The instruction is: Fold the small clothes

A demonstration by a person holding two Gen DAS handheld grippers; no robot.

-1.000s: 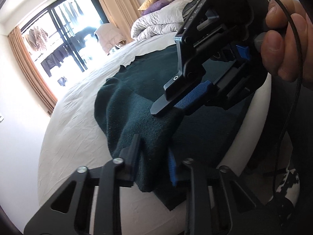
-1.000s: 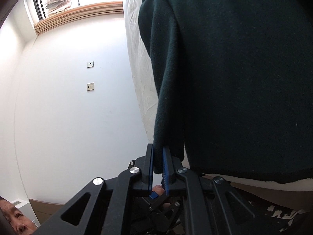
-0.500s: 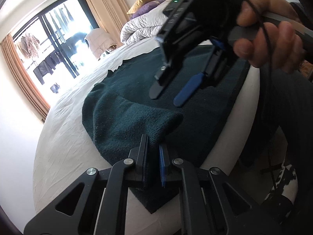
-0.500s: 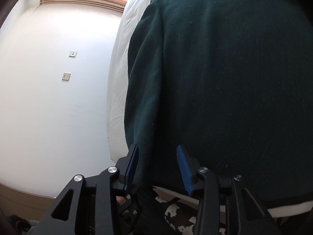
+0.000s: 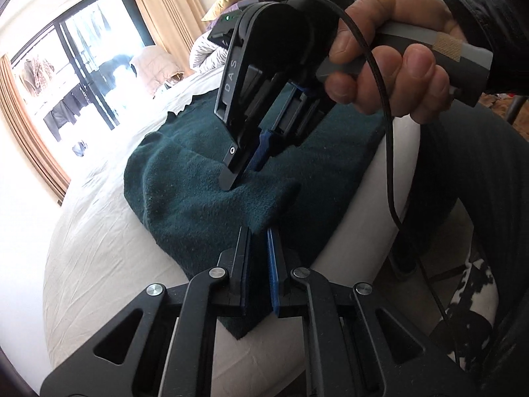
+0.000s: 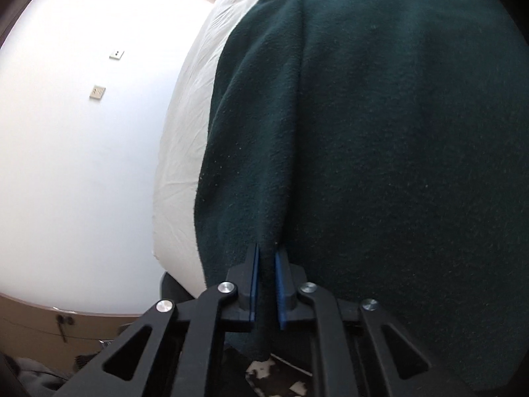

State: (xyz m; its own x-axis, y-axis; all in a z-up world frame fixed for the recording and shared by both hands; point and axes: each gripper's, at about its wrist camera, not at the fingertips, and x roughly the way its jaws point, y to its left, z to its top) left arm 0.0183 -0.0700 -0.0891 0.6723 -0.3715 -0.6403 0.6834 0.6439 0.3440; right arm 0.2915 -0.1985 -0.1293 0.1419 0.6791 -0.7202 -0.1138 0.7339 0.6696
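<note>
The garment (image 5: 205,205) lies on the bed (image 5: 99,264), its near edge overhanging.

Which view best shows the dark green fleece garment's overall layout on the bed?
Left wrist view: the dark green fleece garment lies spread across the white bed sheet, its folded edge visible. Right wrist view shows only close-up fabric filling the frame.

Both wrist views close, angled down; share dark green garment (image 5: 205,198); backgrounds perhaps opposite.
</note>
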